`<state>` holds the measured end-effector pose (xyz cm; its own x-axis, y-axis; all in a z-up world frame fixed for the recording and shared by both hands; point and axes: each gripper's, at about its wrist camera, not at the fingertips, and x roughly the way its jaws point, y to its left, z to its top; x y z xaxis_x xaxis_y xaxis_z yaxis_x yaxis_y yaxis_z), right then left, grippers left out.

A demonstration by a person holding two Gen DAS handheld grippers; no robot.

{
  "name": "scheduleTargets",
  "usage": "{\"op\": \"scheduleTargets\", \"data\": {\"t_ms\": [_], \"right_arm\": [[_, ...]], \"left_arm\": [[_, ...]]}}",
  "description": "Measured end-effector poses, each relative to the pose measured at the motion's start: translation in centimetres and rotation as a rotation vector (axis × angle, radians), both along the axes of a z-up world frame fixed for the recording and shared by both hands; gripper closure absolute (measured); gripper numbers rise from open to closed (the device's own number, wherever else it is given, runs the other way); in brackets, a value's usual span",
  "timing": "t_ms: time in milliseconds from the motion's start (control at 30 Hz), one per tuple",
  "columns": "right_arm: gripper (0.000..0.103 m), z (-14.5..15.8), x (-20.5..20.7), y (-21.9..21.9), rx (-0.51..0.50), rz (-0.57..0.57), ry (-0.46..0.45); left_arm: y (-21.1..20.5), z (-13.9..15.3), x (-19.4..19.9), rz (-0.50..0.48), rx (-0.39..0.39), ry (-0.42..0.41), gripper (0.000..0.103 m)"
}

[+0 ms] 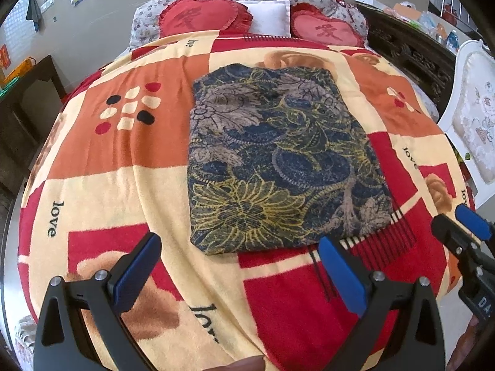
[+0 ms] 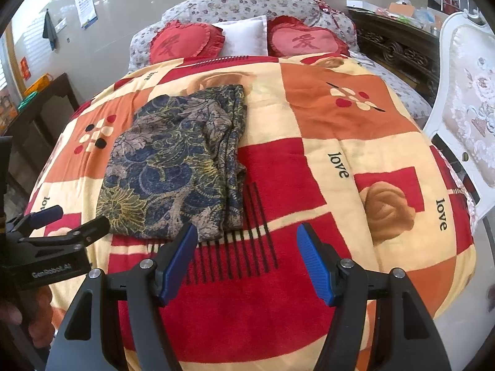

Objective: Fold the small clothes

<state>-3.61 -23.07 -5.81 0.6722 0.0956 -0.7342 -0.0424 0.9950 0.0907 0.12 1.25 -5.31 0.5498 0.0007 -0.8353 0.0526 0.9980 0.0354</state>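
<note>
Garment: a dark floral-print garment (image 1: pixel 278 157) lies folded into a rough rectangle, flat on the blanket (image 1: pixel 123 185) that covers the bed, just ahead of both tools.
Layers: from the right wrist view its right-hand edge (image 2: pixel 235 160) shows several stacked folds, so it looks already doubled over at least once.
Handling: it reads as thin, soft and light; likely limp, so it will sag and the layers may slide apart if only the top sheet is pinched.
Where to grip: probably the two near corners, taking all layers together, near-left corner (image 1: pixel 201 241) and near-right corner (image 1: pixel 383 225).
Left hand-held gripper (image 1: pixel 238 266): jaws wide apart, holding nothing, just short of the near edge.
Right hand-held gripper (image 2: pixel 247 256): also spread apart and empty, off the near-right corner.
Beyond: heart cushions (image 1: pixel 204 15) and a white pillow (image 1: pixel 269 15) at the headboard, well apart.
</note>
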Motion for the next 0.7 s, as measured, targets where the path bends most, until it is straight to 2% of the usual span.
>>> {"op": "scheduleTargets", "data": {"t_ms": [200, 700], "right_arm": [[0.029, 0.8, -0.4, 0.7, 0.01, 0.026, -0.027], [0.029, 1.6, -0.5, 1.4, 0.009, 0.041, -0.042]], "left_arm": [[0.1, 0.2, -0.2, 0.001, 0.018, -0.015, 0.0], [0.3, 0.3, 0.0, 0.005, 0.0, -0.011, 0.0]]}}
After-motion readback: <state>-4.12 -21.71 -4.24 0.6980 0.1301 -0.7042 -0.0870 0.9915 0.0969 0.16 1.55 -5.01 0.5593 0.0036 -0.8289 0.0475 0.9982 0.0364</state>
